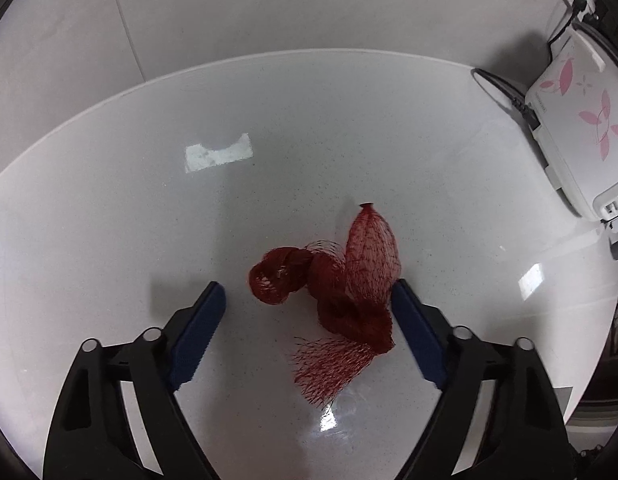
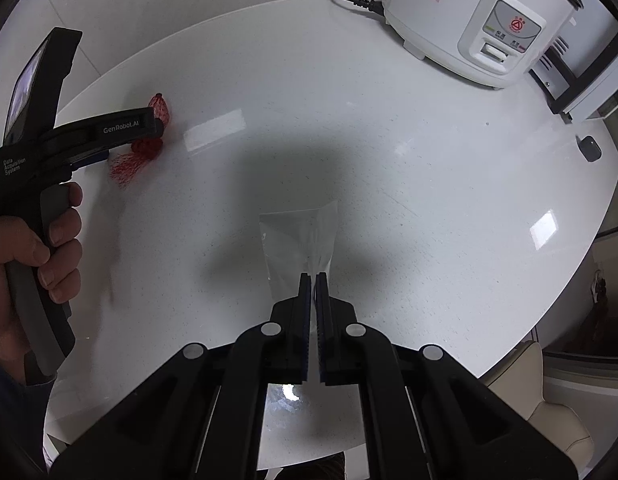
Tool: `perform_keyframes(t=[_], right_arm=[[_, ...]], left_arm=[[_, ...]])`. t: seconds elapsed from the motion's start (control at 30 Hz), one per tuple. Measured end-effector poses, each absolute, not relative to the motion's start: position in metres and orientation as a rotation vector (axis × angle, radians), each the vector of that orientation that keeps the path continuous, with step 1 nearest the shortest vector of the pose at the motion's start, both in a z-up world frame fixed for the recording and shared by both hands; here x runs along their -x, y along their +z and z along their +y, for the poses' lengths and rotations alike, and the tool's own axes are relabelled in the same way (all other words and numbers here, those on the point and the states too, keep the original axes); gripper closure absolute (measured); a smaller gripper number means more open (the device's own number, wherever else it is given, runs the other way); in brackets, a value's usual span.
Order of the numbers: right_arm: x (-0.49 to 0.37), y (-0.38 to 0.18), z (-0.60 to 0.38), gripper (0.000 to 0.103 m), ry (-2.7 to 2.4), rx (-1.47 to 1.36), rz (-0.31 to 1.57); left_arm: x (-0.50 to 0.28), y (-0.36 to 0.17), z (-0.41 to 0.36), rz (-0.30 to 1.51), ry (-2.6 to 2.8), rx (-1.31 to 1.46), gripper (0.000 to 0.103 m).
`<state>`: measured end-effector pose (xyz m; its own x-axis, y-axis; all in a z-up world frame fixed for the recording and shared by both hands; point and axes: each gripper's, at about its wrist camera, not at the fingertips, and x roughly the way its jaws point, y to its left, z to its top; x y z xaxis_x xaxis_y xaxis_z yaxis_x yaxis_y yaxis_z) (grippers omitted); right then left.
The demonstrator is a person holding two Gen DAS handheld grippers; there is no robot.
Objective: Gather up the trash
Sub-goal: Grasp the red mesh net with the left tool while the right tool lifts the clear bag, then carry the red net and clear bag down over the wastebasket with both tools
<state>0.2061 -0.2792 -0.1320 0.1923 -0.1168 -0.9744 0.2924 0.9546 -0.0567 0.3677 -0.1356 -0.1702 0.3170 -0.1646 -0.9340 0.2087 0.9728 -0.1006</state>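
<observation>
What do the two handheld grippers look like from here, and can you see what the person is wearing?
Both grippers are matte black plastic with dark blue ridged pads and round silver pivot pins. The left gripper shows these on wide linkage arms; the right gripper matches. From the right wrist view, the left unit has a grey pistol handle and white lettering: "GenRobot.AI" and "Data Acquisition System". A dark sleeve shows at the wrist.

Your left gripper [image 2: 109, 136] covers the middle of the red mesh bag [image 2: 157, 110] in the right wrist view. The rice cooker [image 1: 577, 128] is cut by the frame edge on both cameras. The clear plastic bag [image 2: 299, 240] is hard to outline; its lower part is probably behind the closed jaws.
</observation>
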Motion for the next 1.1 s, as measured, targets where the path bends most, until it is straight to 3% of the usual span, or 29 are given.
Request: perform_keyframes(t=[0.1,0.2,0.23,0.27,0.3,1.1], right_arm=[[-0.206,-0.132,-0.278,0.101,-0.282,-0.154,1.353],[-0.207,-0.131,-0.278,0.101,-0.274,-0.147,1.350],[-0.206,-0.132,-0.279,0.101,-0.272,-0.151,1.351],[-0.207,-0.132,-0.279,0.101,-0.269,-0.156,1.352],[-0.207,-0.132,-0.279,0.101,-0.263,-0.158,1.354],[-0.165,-0.090,-0.262,0.101,-0.141,-0.107,1.257]], left_arm=[[-0.367,-0.170,-0.136,1.212,-0.213,-0.077,0.037],[-0.365,-0.167,-0.133,1.207,-0.171,-0.073,0.061],[-0.364,-0.166,-0.131,1.204,-0.163,-0.078,0.078],[-0.364,-0.166,-0.131,1.203,-0.158,-0.080,0.087],[-0.362,-0.166,-0.131,1.200,-0.160,-0.085,0.090],[-0.246,-0.103,-0.085,1.149,-0.224,-0.009,0.092]])
